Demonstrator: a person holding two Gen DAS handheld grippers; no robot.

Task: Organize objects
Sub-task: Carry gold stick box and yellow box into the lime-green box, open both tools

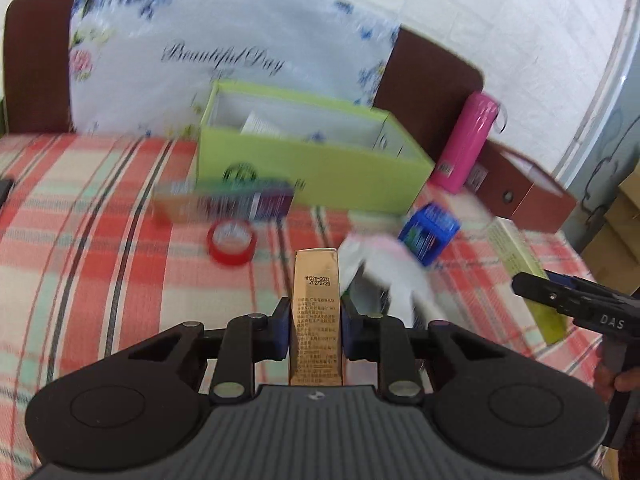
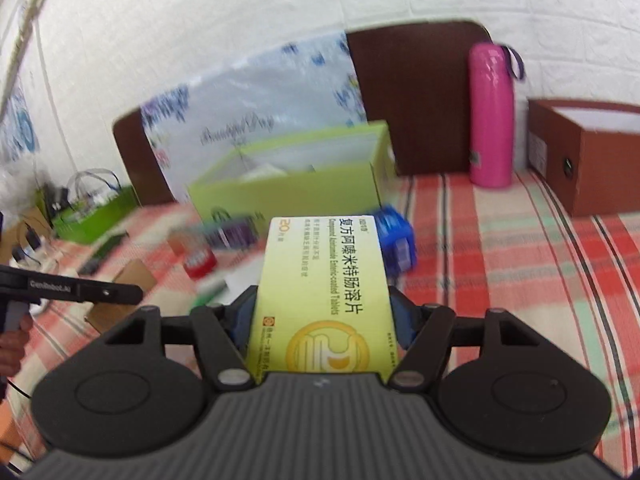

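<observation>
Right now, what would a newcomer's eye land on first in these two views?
The two held boxes: the left gripper is clamped on a slim gold box, and the right gripper on a yellow-green tablet box. Behind them an open lime-green box sits on the red plaid cover, in front of the floral pillow. To its right a pink bottle stands upright near the brown headboard.

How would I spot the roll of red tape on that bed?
Find the open lime-green box on the plaid bedspread. Just in front of its left corner lies the red tape roll, flat on the cloth. It is the only round, ring-shaped thing among rectangular packets.
</observation>
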